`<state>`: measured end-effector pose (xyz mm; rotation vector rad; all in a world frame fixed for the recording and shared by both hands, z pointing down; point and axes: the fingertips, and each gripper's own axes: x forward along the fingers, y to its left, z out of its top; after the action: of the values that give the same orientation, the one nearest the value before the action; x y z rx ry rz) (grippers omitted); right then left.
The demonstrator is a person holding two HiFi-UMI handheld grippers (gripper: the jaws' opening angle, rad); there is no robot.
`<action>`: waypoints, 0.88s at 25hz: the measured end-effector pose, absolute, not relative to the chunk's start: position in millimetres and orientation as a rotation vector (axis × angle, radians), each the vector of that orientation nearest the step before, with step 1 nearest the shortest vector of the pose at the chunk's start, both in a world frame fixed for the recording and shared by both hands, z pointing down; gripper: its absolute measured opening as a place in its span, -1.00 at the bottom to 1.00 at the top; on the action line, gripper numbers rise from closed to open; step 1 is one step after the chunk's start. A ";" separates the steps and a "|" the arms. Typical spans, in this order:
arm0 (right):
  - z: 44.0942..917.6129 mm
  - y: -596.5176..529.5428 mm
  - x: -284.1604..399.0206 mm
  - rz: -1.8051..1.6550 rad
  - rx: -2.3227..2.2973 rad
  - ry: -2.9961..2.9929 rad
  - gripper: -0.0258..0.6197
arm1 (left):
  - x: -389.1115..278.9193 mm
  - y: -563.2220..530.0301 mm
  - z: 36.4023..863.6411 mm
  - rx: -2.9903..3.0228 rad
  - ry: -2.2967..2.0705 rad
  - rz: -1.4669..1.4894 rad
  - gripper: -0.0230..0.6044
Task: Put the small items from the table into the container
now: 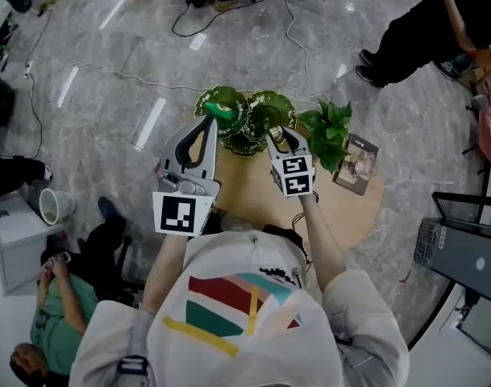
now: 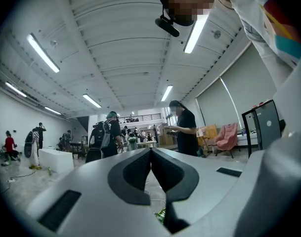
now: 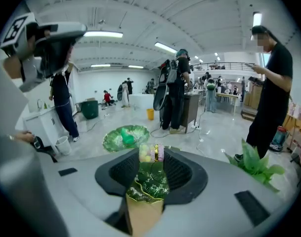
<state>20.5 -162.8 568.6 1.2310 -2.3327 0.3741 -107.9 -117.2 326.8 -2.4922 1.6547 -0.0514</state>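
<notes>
The round light-wood surface (image 1: 247,185) has bare top only in its near half, between the two tools. Its far edge is crowded by a cluster of glossy green leaf-shaped dishes (image 1: 271,103) with gold rims. Its right side is taken up by a leafy green potted plant (image 1: 330,131) and a flat printed booklet (image 1: 356,164), which lies at the rim. Grey marble floor with loose cables surrounds the surface.

The left hand-held gripper (image 1: 215,119) points level, with its tips over the left dish. Its jaws are pressed together at the tips (image 2: 150,152) and there is nothing between them. A soft bright-green lump (image 3: 125,136) already lies in that dish (image 3: 109,141).

The right hand-held gripper (image 1: 275,133) tilts downward over the neighbouring dish, close to the plant's leaves (image 3: 254,164). Its jaws stand partway apart and are clamped at the very tips (image 3: 151,157) on a small clear packet of pastel sweets (image 3: 148,152). The packet sits crosswise between the pads, its long side spanning jaw to jaw. Its gold band runs upright in the right gripper view. Through the gap beneath it, the dish's gold-edged green and the wood show.
</notes>
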 end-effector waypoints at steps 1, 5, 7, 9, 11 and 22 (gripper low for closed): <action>583.2 -169.4 17.3 0.378 1.202 -2.300 -0.44 | -112.3 -116.0 328.2 -2.487 1.677 -0.056 -0.90; 629.3 -187.8 7.9 0.431 1.105 -2.188 -0.44 | -133.9 -111.3 327.2 -2.442 1.761 -0.066 -0.90; 646.2 -195.2 9.8 0.476 1.102 -2.132 -0.44 | -144.2 -109.0 327.8 -2.424 1.793 -0.077 -0.90; 660.5 -199.2 10.6 0.524 1.096 -2.083 -0.44 | -154.4 -104.6 332.4 -2.412 1.839 -0.102 -0.90; 671.2 -202.2 7.6 0.554 1.086 -2.054 -0.44 | -163.7 -101.3 337.9 -2.398 1.883 -0.132 -0.90; 629.1 -205.8 14.9 0.512 1.236 -2.098 -0.16 | -166.6 -109.2 328.9 -2.381 1.877 -0.062 -0.90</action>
<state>14.9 -205.8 629.1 1.2364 -2.0982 0.5118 -166.6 -109.2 328.9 -2.3812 1.8770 -0.0621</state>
